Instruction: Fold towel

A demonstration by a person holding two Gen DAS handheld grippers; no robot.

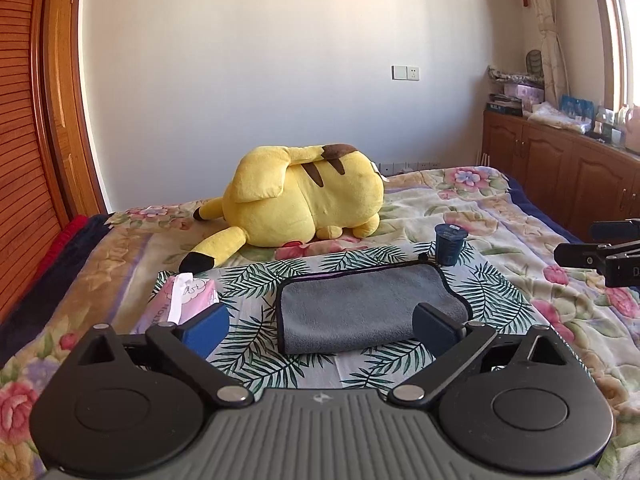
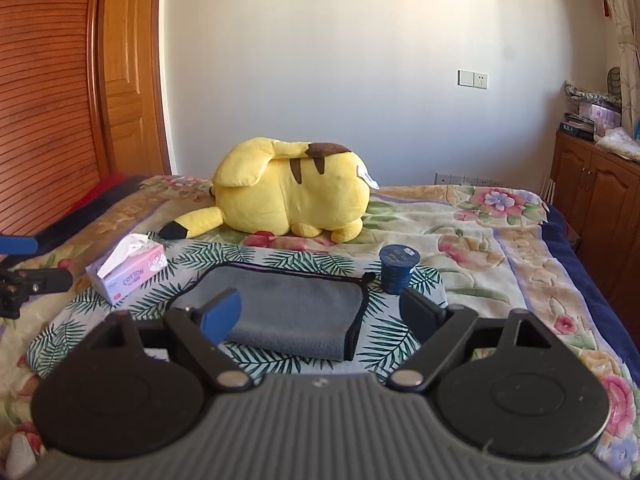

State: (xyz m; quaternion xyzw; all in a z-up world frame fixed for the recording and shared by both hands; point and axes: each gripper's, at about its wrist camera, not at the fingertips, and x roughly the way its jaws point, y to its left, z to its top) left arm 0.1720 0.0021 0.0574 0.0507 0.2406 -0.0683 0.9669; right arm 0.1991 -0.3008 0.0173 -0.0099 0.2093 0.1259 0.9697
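A grey towel (image 1: 360, 304) with a dark trim lies folded over on a leaf-print cloth (image 1: 492, 292) on the bed; it also shows in the right wrist view (image 2: 288, 312). My left gripper (image 1: 320, 328) is open and empty, just above and before the towel's near edge. My right gripper (image 2: 320, 316) is open and empty, also held before the towel, toward its right end. The right gripper shows at the right edge of the left wrist view (image 1: 600, 256), and the left gripper at the left edge of the right wrist view (image 2: 24, 272).
A pink tissue box (image 2: 128, 272) lies left of the towel. A dark blue cup (image 2: 396, 268) stands at the towel's far right corner. A yellow plush toy (image 2: 292, 192) lies behind on the floral bedspread (image 2: 500, 248). Wooden cabinets (image 2: 592, 192) stand at right, a wardrobe (image 2: 48, 100) at left.
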